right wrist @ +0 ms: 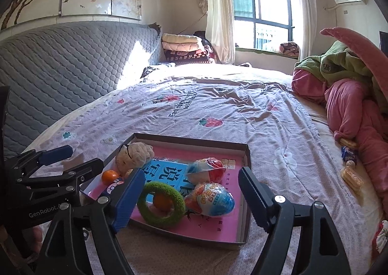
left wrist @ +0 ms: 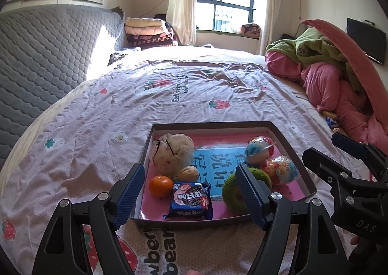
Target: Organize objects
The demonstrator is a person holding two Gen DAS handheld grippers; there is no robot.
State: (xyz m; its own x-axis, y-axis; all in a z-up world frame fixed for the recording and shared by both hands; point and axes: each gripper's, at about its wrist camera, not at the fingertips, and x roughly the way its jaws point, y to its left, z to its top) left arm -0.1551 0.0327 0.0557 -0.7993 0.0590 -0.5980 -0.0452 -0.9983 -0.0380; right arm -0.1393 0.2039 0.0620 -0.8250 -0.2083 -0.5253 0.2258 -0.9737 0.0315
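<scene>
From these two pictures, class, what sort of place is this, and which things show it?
Most likely a home bedroom: a bed with a strawberry-print sheet, a padded grey headboard, and folded blankets stacked by the curtained window.

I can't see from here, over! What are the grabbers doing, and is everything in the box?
Left gripper open, empty; right gripper too. Tray holds green ring, toy eggs, cookie pack. Snacks loose by pink blanket.
</scene>
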